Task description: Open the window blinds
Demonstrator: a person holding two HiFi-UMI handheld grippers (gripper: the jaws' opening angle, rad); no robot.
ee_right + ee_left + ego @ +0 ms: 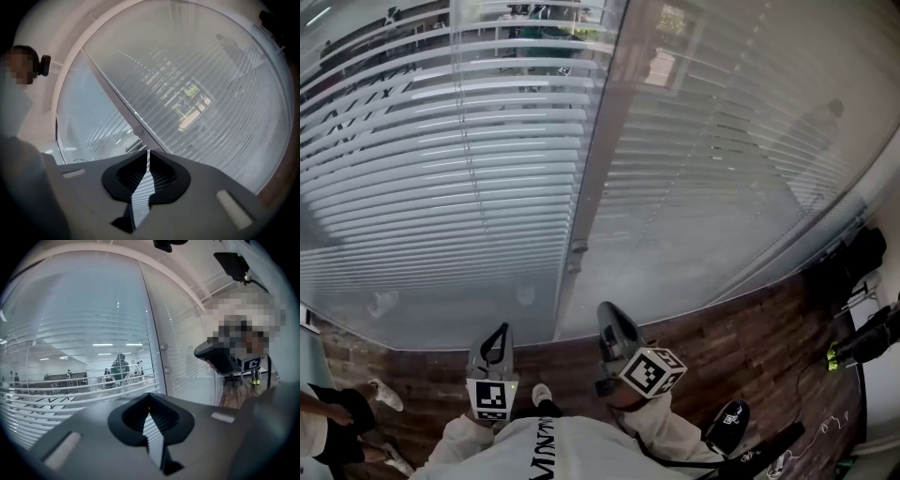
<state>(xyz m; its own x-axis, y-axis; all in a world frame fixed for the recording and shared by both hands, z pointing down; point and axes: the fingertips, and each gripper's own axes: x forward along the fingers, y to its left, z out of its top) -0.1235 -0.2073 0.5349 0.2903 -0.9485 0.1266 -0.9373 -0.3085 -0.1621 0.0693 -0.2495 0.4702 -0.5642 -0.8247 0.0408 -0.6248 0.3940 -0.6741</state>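
White slatted blinds hang behind a glass wall in two panels, left blinds [441, 178] and right blinds [722, 178], split by a pale upright frame [591, 169]. Two small round knobs [577, 249] sit low on that frame; the knobs [164, 347] also show in the left gripper view and one knob [137, 131] in the right gripper view. My left gripper [496, 334] is short of the left panel, shut on nothing. My right gripper [609, 314] is below the knobs and apart from them, its tips together with nothing between them. The right gripper [218, 357] is seen from the left one.
Wooden floor [741, 328] runs along the foot of the glass. Someone's legs and white shoes [384, 394] are at the lower left. Black bags [848, 267] and cables lie at the right. People [120, 366] and desks show through the left panel's slats.
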